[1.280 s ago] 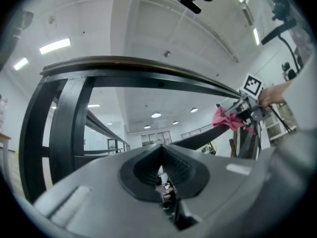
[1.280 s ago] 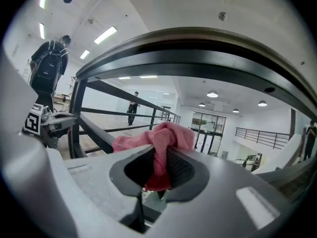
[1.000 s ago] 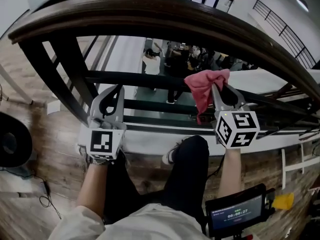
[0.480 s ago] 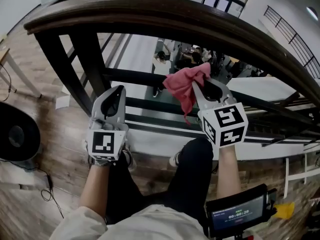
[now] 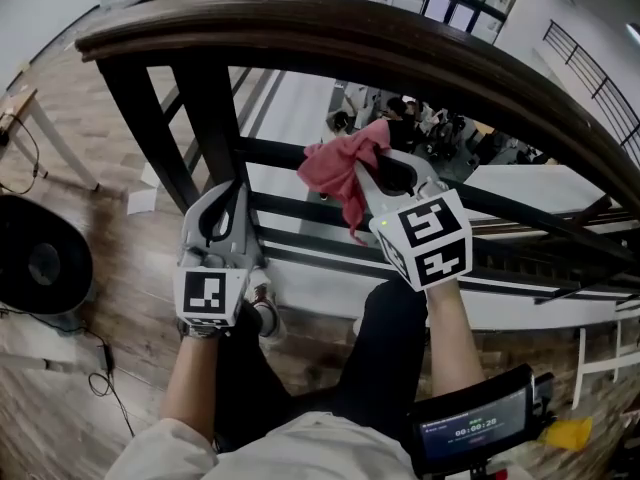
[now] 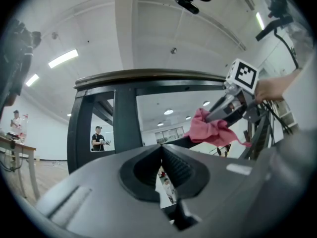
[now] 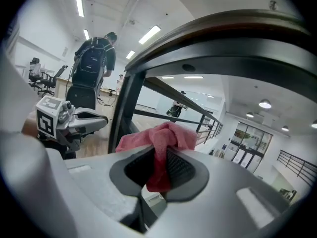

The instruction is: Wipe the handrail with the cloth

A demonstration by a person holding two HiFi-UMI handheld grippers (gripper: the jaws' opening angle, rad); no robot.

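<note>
Head view: held the pink cloth [image 5: 338,166] pinched tight in the right gripper [image 5: 378,168], under the dark handrail [image 5: 400,43], seemingly not touching it. Had the left gripper [image 5: 228,200] squeezed closed on nothing. Probably needed lifting onto the rail top, then pressing and sliding slowly.

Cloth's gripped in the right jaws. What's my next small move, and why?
Probably lift the right gripper until the pink cloth presses against the handrail. The jaws are shut on the cloth, but it sits below the handrail and apparently does not touch it, so no wiping can start yet. The left gripper is shut and empty.
</note>
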